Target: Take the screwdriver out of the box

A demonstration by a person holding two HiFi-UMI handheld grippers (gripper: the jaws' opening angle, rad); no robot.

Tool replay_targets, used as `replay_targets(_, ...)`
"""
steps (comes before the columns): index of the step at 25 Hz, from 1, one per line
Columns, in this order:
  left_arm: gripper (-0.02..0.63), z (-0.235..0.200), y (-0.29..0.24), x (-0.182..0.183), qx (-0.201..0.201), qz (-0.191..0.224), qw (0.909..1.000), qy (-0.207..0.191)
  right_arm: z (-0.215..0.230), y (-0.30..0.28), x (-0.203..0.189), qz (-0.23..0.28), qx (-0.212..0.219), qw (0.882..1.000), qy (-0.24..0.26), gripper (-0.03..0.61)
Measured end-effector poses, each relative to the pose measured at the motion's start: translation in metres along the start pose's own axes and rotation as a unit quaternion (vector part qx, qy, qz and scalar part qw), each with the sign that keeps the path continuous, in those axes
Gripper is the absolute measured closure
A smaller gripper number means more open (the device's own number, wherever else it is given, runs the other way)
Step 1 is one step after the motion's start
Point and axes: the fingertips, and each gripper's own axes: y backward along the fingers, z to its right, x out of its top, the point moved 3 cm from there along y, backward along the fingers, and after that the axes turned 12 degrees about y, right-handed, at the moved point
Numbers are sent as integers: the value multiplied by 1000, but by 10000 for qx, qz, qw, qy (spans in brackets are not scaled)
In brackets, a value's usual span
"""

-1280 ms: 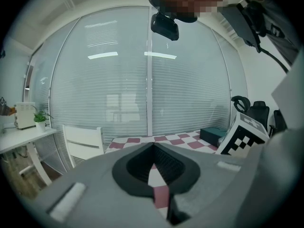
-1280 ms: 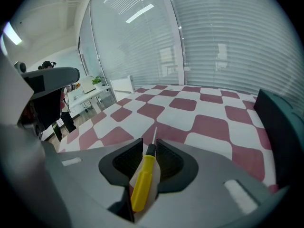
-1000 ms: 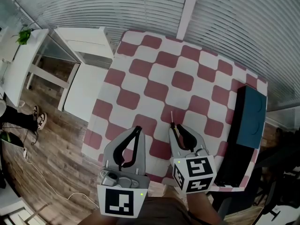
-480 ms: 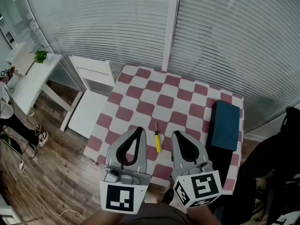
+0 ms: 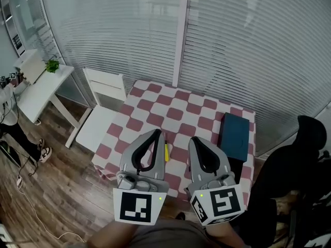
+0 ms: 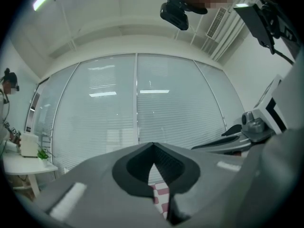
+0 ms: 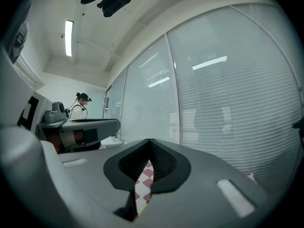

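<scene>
Now: left gripper [image 5: 157,133], right gripper [image 5: 193,140] fingers closed, empty; slim yellow screwdriver [image 5: 166,152] on checkered tablecloth [image 5: 178,113].

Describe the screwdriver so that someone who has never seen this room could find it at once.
Start at the red-and-white checked table. Toward its near edge lies the screwdriver, small and slim. Its yellow handle sets it apart from the big dark teal box to its right.
</scene>
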Motion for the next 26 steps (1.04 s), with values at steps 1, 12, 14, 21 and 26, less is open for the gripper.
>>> replay_targets(1, 612, 2, 1, 2, -2, 22, 10000, -27, 0, 2, 2, 35, -3, 10000, 52, 555)
replay_targets(12, 612, 9, 17, 13, 34, 156, 9998, -130, -6, 18, 15, 197, 13, 9997, 169, 554)
replay_targets(14, 612, 9, 17, 11, 33, 147, 9998, -135, -7, 17, 14, 195, 37, 9997, 169, 555)
replay_targets(21, 612, 10, 14, 7, 21, 109, 9998, -177, -6, 14, 10, 192, 77, 9997, 137, 554)
replay_targets(26, 612, 6, 15, 8, 40, 129, 9998, -156, -8, 12, 10, 189, 75, 9997, 138, 554)
